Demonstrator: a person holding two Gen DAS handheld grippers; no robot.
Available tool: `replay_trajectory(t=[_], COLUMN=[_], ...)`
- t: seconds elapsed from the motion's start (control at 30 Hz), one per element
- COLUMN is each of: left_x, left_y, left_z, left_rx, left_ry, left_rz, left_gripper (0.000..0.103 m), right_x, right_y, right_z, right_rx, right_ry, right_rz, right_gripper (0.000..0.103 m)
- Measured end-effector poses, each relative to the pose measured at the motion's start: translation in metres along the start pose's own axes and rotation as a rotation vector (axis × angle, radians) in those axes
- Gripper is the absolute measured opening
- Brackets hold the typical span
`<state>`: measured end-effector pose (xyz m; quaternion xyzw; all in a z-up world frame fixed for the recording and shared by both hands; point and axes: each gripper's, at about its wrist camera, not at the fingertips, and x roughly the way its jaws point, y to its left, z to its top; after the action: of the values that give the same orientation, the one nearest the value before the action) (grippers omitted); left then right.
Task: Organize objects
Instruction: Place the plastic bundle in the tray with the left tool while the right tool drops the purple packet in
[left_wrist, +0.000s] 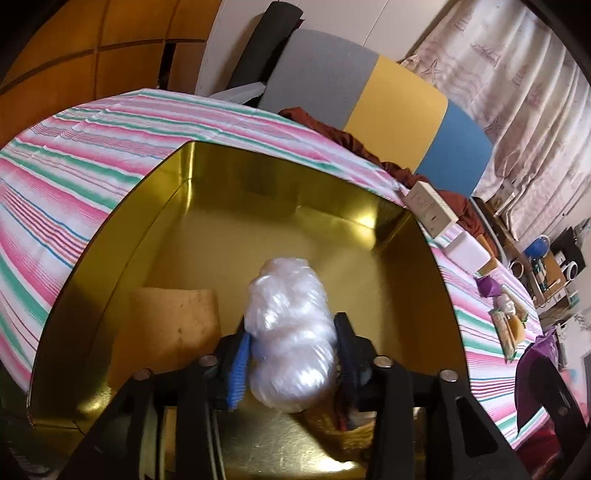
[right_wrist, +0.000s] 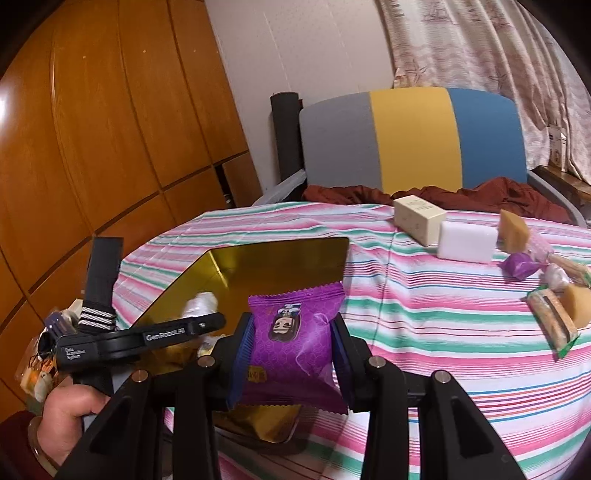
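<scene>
An open gold tin (left_wrist: 332, 192) sits on the striped tablecloth, with an orange sponge (left_wrist: 170, 325) lying inside at its left. My left gripper (left_wrist: 293, 321) hangs over the tin, jaws open. A blurred white crumpled plastic bundle (left_wrist: 291, 332) sits loose between its fingers. In the right wrist view the left gripper (right_wrist: 207, 321) reaches in from the left over the tin (right_wrist: 280, 254), held by a hand (right_wrist: 70, 413). My right gripper (right_wrist: 293, 325) is shut on a purple snack packet (right_wrist: 295, 339), held above the tin's near right corner.
On the cloth to the right lie a cream carton (right_wrist: 417, 219), a white block (right_wrist: 467, 242), a yellow sponge piece (right_wrist: 511, 227), a purple candy (right_wrist: 521, 266) and a wafer packet (right_wrist: 554, 325). A grey, yellow and blue chair (right_wrist: 410, 136) with red cloth (right_wrist: 480, 195) stands behind the table.
</scene>
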<state>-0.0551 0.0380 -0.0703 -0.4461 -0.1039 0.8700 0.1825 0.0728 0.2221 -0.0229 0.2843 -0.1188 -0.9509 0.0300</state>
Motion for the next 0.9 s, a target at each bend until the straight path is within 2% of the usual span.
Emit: replay_trajectory(t=[0.07,0.2,0.27,0.3,0.43,0.77,0.9], left_x=[-0.003,-0.025,-0.039,-0.047,-0.069,-0.080,-0.080], left_y=[0.005,0.008,0.009,0.011,0.015,0.017,0.016], left_z=[0.000,0.005,0.007,0.008,0.012,0.013,0.012], left_rx=[-0.025,-0.049,-0.061,-0.076,-0.112,-0.172,-0.174], left_ry=[-0.009,-0.091,-0.149,-0.182,-0.248,-0.248,-0.246], left_rz=[0.004,0.056,0.107,0.128,0.162,0.146,0.143], left_gripper=[0.068,0.078,0.098,0.101,0.103,0.103,0.103], right_x=[0.003,0.008,0.011,0.013,0.023,0.041,0.038], right_y=[0.001,0.002,0.003,0.004,0.010,0.018,0.016], right_z=[-0.001,-0.003,-0.004,-0.005,-0.006,-0.010,-0.010], right_rx=[0.001,-0.003,-0.001,0.000,-0.006,-0.028,-0.023], right_ry=[0.014,0.042,0.055,0.066,0.098,0.146,0.139], right_rz=[0.004,0.010,0.012,0.015,0.022,0.002,-0.012], right_gripper=[0.040,0.040,0.040,0.040,0.040,0.043,0.044])
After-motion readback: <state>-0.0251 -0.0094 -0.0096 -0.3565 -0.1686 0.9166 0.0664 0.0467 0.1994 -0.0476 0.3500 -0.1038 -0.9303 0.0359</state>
